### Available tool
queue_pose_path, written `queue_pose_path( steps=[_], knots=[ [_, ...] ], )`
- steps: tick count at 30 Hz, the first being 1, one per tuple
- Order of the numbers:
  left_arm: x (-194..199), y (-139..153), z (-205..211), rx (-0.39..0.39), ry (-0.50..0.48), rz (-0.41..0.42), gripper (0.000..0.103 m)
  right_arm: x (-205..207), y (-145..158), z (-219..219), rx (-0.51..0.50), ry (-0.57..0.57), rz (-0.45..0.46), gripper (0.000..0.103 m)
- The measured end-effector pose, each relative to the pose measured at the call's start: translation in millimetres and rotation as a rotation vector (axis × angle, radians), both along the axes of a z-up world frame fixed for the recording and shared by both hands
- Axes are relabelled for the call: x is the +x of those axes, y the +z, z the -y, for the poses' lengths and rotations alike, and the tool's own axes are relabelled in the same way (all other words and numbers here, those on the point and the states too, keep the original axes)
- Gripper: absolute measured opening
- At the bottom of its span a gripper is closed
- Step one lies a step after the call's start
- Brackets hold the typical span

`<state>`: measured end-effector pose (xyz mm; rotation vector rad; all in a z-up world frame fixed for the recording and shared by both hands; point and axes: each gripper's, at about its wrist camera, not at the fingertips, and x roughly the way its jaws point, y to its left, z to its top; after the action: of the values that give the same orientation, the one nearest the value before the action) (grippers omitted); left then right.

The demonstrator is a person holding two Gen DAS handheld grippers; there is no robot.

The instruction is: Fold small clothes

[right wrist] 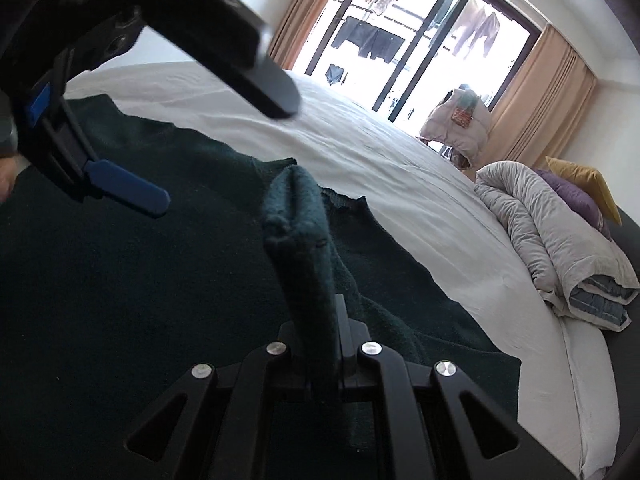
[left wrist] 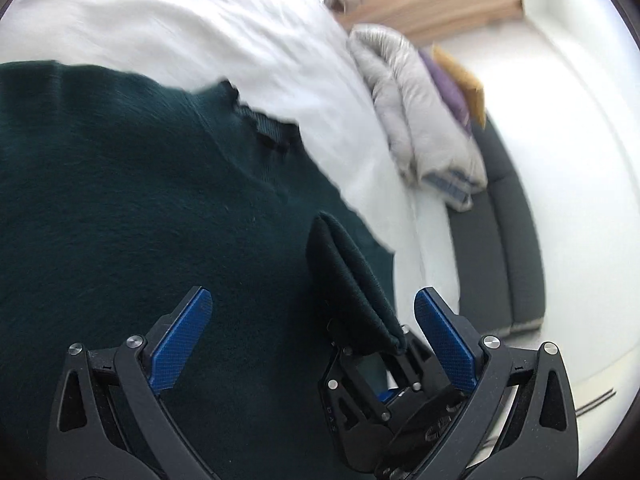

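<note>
Bright daylight from window (right wrist: 420,40), blown-out whites, motion blur, fisheye-curved dark edges

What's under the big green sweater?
The dark green sweater lies spread on the white bed sheet, which shows all around its far edge. Whatever sits directly beneath the sweater's middle is covered, so I cannot tell.

sweater (right wrist: 120,280): dark green knit, fuzzy, matt
sheet (right wrist: 360,152): smooth white cloth
left gripper (left wrist: 312,316): matt black plastic, textured blue pads, shiny metal screws
duvet (right wrist: 552,240): soft, crinkled grey fabric
</note>
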<state>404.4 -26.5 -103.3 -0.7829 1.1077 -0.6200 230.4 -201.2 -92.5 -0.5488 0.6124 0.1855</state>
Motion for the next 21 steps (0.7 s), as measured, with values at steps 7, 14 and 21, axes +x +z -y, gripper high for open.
queue_pose_path(
  steps=[7,14,21],
  knots=[
    [32.4,-24.3,25.1,0.029,-0.014,-0.061,0.101,-7.7,-5.5,-23.6,-0.072,0.032,0.017,0.009],
    [47.4,-47.3,47.4,0.097,-0.054,-0.091,0.009,-19.2,-2.7,-26.7,0.000,0.040,-0.026,0.044],
    [48.3,-39.1,40.9,0.091,-0.010,-0.044,0.007,-33.9,32.2,68.5,0.704,-0.140,-0.286,0.065]
  ],
)
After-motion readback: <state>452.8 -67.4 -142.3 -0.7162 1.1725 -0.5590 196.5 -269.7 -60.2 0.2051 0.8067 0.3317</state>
